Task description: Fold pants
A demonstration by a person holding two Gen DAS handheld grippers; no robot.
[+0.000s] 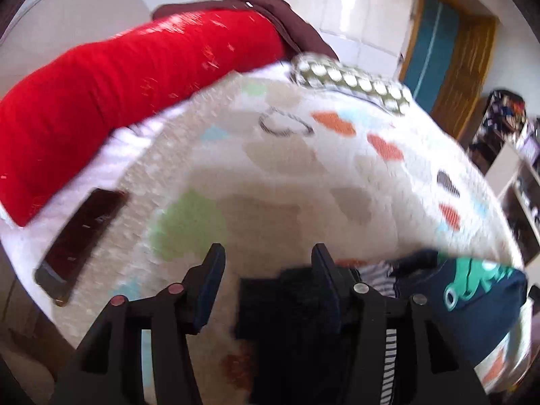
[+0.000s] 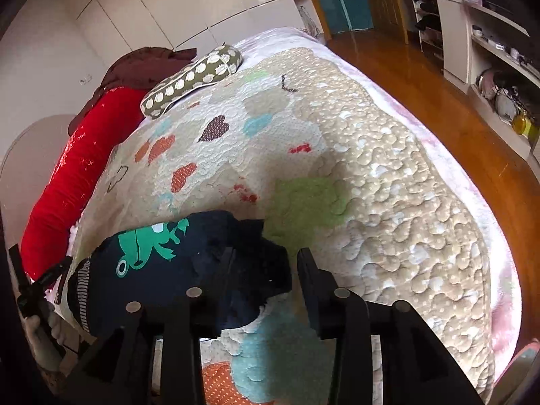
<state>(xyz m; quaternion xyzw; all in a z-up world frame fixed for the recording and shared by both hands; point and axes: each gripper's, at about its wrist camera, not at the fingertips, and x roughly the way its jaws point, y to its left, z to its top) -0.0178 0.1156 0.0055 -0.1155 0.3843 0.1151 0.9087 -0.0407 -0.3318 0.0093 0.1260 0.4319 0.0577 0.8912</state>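
Dark navy pants (image 2: 189, 270) with a green frog print and a striped waistband lie crumpled on the quilted bedspread (image 2: 371, 168) near the bed's front edge. In the right wrist view my right gripper (image 2: 266, 270) is open, its left finger over the pants' right edge. In the left wrist view the pants (image 1: 472, 290) lie low and right. My left gripper (image 1: 270, 270) is open, with dark cloth between and under its fingers, its right finger against the pants. The left wrist view is blurred.
A red bolster (image 1: 118, 84) and a brown cloth (image 1: 287, 20) lie at the head of the bed, with a dotted green pillow (image 2: 192, 77) beside them. A dark phone (image 1: 81, 236) lies on the bed's left. Wooden floor (image 2: 438, 84) and shelves (image 2: 489, 50) are on the right.
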